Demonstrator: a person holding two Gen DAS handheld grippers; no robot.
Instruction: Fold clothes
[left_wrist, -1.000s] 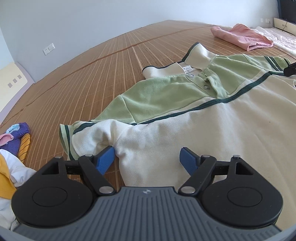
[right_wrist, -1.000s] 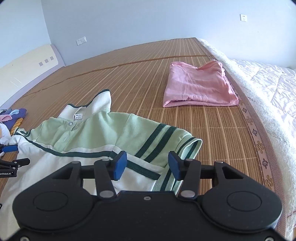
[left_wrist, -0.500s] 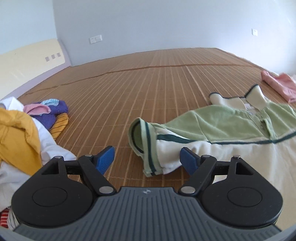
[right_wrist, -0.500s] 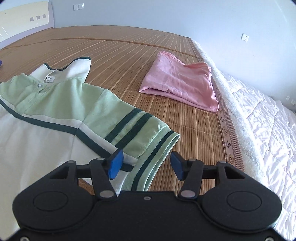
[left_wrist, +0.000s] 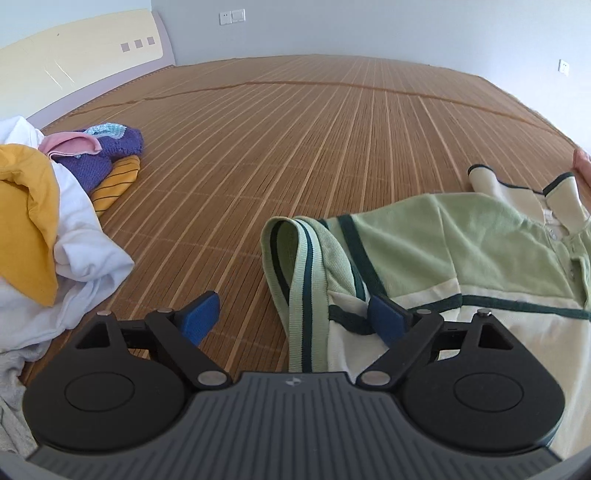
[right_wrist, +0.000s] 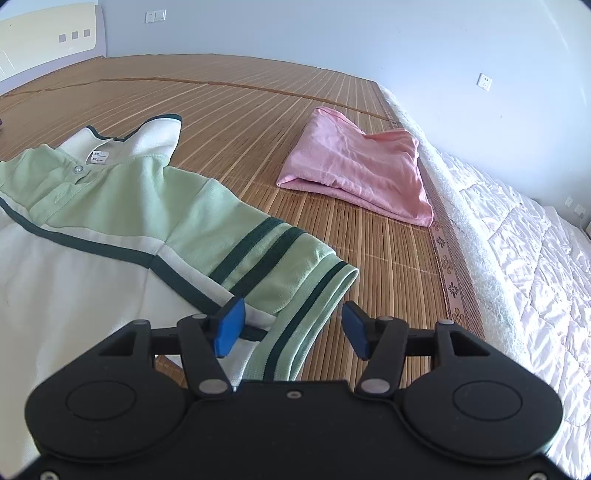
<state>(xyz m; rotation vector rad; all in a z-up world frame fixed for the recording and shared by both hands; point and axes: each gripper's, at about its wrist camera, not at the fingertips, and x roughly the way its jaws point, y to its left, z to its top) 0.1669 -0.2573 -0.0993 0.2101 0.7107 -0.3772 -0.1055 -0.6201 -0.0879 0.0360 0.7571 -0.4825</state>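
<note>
A green and cream polo shirt (left_wrist: 461, 240) (right_wrist: 122, 221) with dark green stripes lies face up on a bamboo mat. My left gripper (left_wrist: 295, 319) hovers over its left sleeve cuff (left_wrist: 295, 258); its jaws are opening, the striped cuff lies between the blue pads, and no pad presses on it. My right gripper (right_wrist: 291, 325) sits over the other sleeve cuff (right_wrist: 314, 288); its jaws are opening too, with the cuff edge between them and not gripped.
A heap of unfolded clothes (left_wrist: 44, 229), white, yellow and purple, lies to the left. A folded pink garment (right_wrist: 354, 170) rests on the mat at the right, beside a white quilt (right_wrist: 517, 258). A headboard (left_wrist: 74, 55) stands at the far end.
The left gripper swung left from the shirt's body to the left sleeve cuff and opened wider. The right view rolled over the right cuff, and its jaws widened slightly.
</note>
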